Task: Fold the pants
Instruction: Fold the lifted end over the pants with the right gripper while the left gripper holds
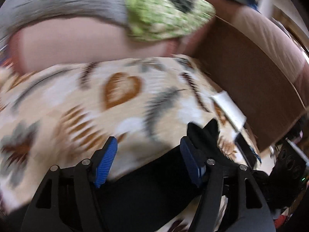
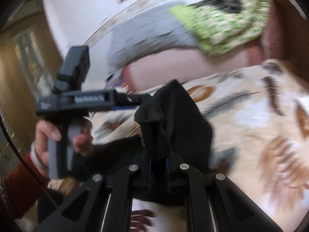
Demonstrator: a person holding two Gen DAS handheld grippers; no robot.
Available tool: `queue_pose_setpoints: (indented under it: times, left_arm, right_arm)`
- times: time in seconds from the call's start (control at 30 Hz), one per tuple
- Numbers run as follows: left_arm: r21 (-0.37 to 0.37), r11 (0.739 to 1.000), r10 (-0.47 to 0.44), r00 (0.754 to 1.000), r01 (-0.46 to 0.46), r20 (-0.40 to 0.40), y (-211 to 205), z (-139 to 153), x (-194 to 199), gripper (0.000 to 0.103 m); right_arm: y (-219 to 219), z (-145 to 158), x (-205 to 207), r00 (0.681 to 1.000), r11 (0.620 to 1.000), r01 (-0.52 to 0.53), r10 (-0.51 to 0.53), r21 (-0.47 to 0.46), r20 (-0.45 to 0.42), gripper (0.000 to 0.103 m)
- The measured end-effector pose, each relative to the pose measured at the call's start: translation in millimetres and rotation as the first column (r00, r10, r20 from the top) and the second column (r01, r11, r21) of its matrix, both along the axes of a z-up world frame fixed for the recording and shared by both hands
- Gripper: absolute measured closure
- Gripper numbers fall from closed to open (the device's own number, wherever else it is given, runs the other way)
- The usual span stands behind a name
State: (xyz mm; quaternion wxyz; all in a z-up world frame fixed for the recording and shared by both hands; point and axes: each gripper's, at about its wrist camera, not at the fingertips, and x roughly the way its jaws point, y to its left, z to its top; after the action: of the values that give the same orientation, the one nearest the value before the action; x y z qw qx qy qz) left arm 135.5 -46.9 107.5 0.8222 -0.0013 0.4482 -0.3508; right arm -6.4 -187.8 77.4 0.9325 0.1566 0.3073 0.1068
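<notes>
Black pants [image 2: 173, 116] pinched in closed right claw [image 2: 158, 172] above patterned bedspread [image 2: 260, 116]; left claw [image 1: 148, 160] wide open, seemingly gripping nothing

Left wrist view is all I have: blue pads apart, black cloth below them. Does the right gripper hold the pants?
Observer: Yes. In the right wrist view the right gripper has its jaws shut on a bunched part of the black pants.
Operator: Is the cloth lifted?
Observer: It stands up in a peak above the patterned bedspread.
Operator: Can you see the left gripper from there?
Observer: Yes, from the side, with a bare hand around its grey handle.
</notes>
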Motion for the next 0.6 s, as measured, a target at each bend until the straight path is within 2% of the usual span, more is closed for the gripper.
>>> queue_pose_setpoints:
  times: [0.1,0.17,0.23,0.3,0.37,0.4,0.5,0.6]
  left_arm:
    - [0.022,0.996,0.092,0.995,-0.091,-0.047,43,-12,-10,0.031]
    - [0.049,0.99,0.139,0.989,-0.136,-0.059,60,-23,-19,0.031]
    - [0.065,0.985,0.166,0.984,-0.162,-0.065,65,-34,-27,0.031]
    - [0.062,0.982,0.185,0.978,-0.18,-0.093,70,-46,-32,0.031]
    - [0.053,0.982,0.188,0.974,-0.183,-0.126,69,-55,-39,0.031]
    - [0.053,0.982,0.187,0.973,-0.182,-0.133,68,-58,-42,0.031]
    - [0.061,0.982,0.184,0.973,-0.177,-0.137,55,-63,-48,0.031]
    - [0.07,0.978,0.204,0.968,-0.196,-0.143,38,-72,-53,0.024]
  right_arm:
    - [39,-27,21,0.994,0.996,-0.086,0.086,-0.003,-0.063,0.093]
    - [55,-51,36,0.983,0.993,-0.12,0.117,-0.011,-0.141,0.092]
    - [66,-70,43,0.967,0.988,-0.155,0.148,-0.016,-0.209,0.087]
    - [61,-66,38,0.968,0.987,-0.161,0.158,0.003,-0.194,0.08]
    - [42,-52,29,0.968,0.982,-0.158,0.174,0.103,-0.181,0.045]
    - [31,-45,22,0.976,0.981,-0.139,0.158,0.132,-0.151,0.042]
    - [0,-24,9,0.99,0.985,-0.085,0.101,0.152,-0.096,0.042]
    - [-15,-19,11,0.995,0.996,-0.017,0.025,0.087,-0.098,0.042]
